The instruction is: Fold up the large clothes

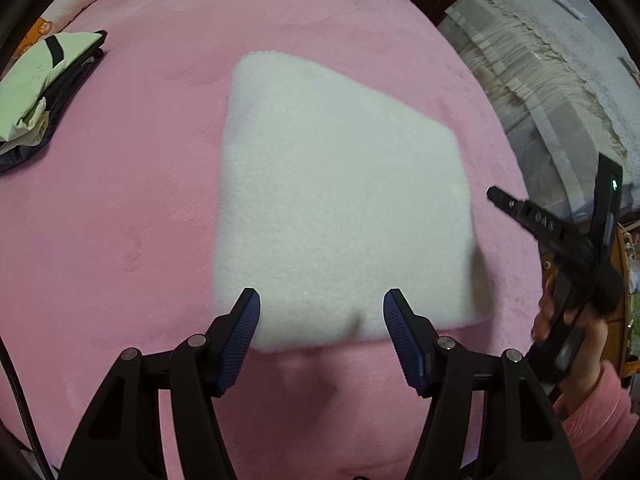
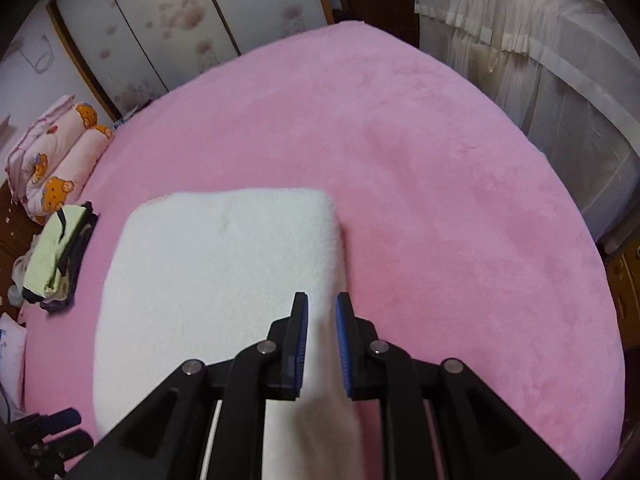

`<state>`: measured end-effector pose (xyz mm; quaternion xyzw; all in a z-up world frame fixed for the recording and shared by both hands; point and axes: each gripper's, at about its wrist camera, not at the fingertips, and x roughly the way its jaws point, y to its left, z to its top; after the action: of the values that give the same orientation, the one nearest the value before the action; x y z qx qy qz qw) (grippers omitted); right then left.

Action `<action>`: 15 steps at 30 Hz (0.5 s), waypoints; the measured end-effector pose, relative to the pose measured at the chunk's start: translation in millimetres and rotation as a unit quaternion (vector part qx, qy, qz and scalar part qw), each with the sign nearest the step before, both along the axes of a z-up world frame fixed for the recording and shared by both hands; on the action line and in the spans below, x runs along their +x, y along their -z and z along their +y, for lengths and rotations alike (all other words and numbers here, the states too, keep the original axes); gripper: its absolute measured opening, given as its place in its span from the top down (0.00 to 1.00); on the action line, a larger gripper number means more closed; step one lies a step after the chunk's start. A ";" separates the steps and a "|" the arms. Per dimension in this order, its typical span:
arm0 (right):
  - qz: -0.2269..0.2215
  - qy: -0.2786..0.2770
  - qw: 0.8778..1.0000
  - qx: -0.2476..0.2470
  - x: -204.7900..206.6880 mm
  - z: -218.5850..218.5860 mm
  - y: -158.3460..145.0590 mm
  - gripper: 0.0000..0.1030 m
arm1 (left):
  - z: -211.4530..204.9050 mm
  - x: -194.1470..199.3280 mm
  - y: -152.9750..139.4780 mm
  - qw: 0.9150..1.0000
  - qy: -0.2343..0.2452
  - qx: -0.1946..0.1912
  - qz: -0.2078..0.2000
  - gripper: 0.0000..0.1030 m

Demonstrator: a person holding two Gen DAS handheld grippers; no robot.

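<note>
A white fleecy garment (image 1: 340,200) lies folded into a thick square on the pink bed cover (image 1: 120,220). My left gripper (image 1: 322,308) hovers over its near edge, open, with jaws wide and nothing pressed between the blue pads. In the right wrist view the same garment (image 2: 220,272) fills the lower left. My right gripper (image 2: 322,304) stands over its right edge with only a narrow gap between the pads. White cloth shows through the gap, untouched. From the left wrist view the right gripper (image 1: 494,194) is raised beside the garment's right edge, with nothing hanging from it.
A pile of pale green and dark clothes (image 1: 36,88) (image 2: 60,256) sits at the bed's left edge, bear-print pillows (image 2: 56,160) beyond it. Furniture under a white lace cover (image 2: 540,60) stands right of the bed. A pink-sleeved hand (image 1: 592,412) holds the right gripper.
</note>
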<state>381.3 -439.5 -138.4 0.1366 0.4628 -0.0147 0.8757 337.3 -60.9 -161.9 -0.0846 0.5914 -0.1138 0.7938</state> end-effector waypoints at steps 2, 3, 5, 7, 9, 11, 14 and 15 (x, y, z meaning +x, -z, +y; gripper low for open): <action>-0.001 -0.011 0.999 0.041 -17.0 4.5 0.5 0.87 | -2.7 0.2 3.3 1.000 0.005 -0.009 0.003 0.39; 0.000 -0.023 0.998 0.064 -23.2 12.0 2.4 0.87 | -4.0 1.6 6.1 1.000 0.006 -0.017 0.007 0.39; 0.002 -0.048 0.994 0.096 -36.1 16.7 8.6 0.87 | -5.1 1.4 10.0 0.999 0.008 -0.034 0.008 0.54; 0.000 -0.081 0.990 0.117 -45.1 32.8 20.4 0.87 | -10.3 2.2 13.6 0.999 0.016 -0.049 0.006 0.75; -0.001 -0.106 0.985 0.134 -53.1 48.1 29.3 0.93 | -17.7 2.2 19.4 0.998 0.035 -0.055 -0.001 0.89; 0.003 -0.123 0.981 0.151 -54.0 62.9 38.6 0.98 | -23.1 1.7 26.0 0.998 0.047 -0.047 -0.002 0.92; 0.009 -0.138 0.979 0.151 -50.6 79.0 48.4 1.00 | -30.4 5.6 39.6 0.999 0.045 -0.023 0.009 0.93; 0.010 -0.139 0.979 0.148 -52.6 89.9 47.0 1.00 | -30.9 8.0 44.5 0.999 0.039 -0.013 0.014 0.93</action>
<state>328.6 -349.6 -185.3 0.1983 0.4835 0.1745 0.8345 345.3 -91.9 -206.4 -0.0734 0.6039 -0.1513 0.7791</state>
